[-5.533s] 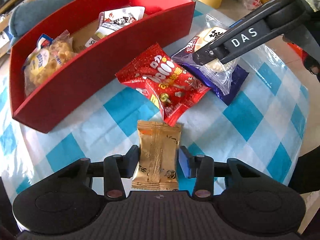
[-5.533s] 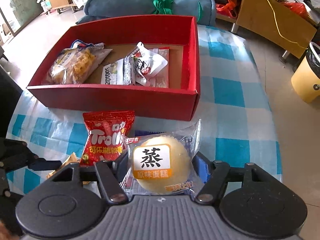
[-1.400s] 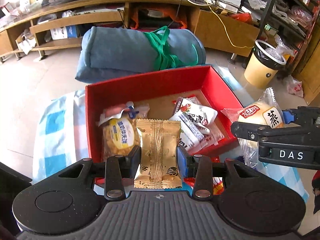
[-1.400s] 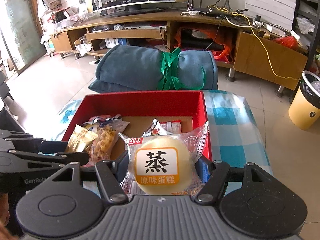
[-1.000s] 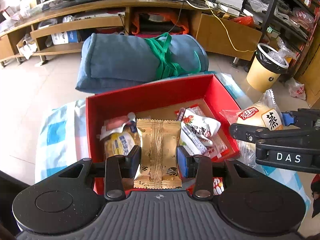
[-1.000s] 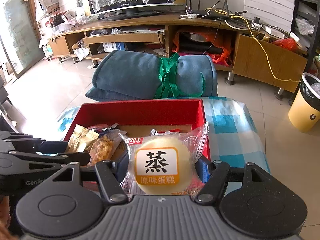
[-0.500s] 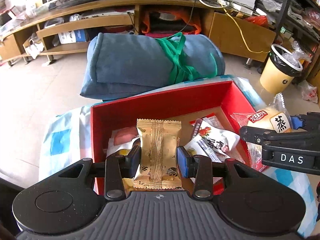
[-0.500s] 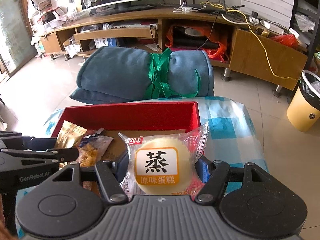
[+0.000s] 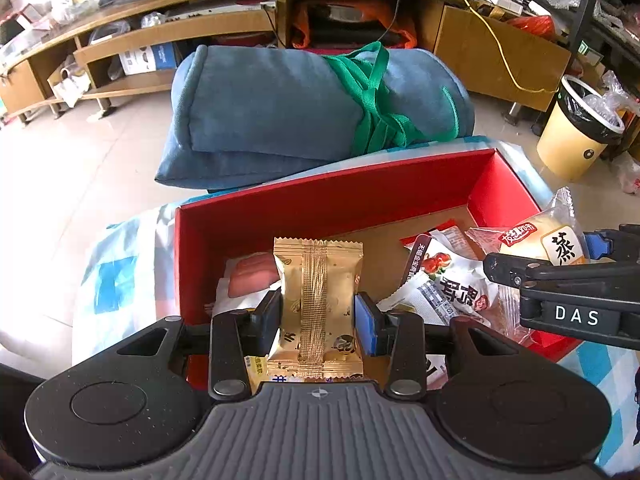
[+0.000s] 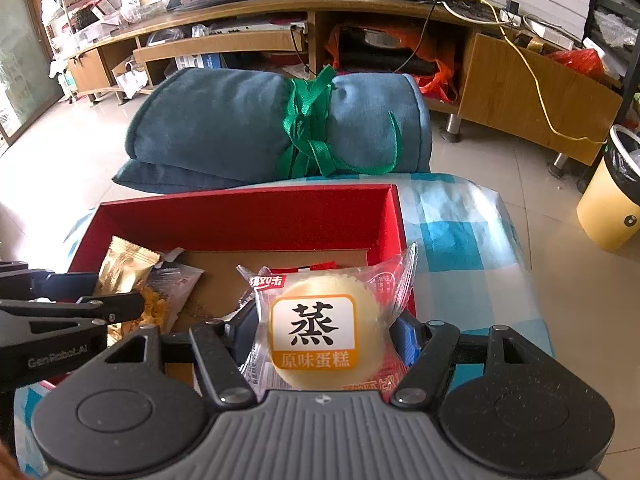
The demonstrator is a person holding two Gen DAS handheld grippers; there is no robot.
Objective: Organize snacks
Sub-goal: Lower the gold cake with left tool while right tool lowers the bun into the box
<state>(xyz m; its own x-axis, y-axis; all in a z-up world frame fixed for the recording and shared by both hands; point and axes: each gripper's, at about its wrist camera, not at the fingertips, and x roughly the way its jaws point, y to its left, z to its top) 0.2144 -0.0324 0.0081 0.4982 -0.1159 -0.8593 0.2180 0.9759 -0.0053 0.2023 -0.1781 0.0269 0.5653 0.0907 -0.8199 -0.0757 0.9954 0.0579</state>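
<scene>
My left gripper [image 9: 318,316] is shut on a gold foil snack packet [image 9: 316,304] and holds it over the left part of the red box [image 9: 320,204]. My right gripper [image 10: 326,332] is shut on a clear-wrapped round steamed cake [image 10: 324,328] and holds it over the box's right part [image 10: 248,212]. The cake also shows in the left wrist view [image 9: 548,240], and the gold packet in the right wrist view [image 10: 122,266]. Several snack bags lie in the box, among them a white packet [image 9: 444,284] and a yellow-crisp bag [image 10: 160,300].
The box sits on a blue-and-white checked tablecloth [image 10: 452,240]. A rolled blue cushion tied with green strap [image 9: 312,112] lies just behind the box. A yellow bin [image 9: 576,132] stands on the floor to the right. A wooden TV bench [image 10: 280,40] runs along the back.
Both grippers have lifted their snacks off the tablecloth and carried them forward over the red box. In the last half second both moved a little farther over the box.
</scene>
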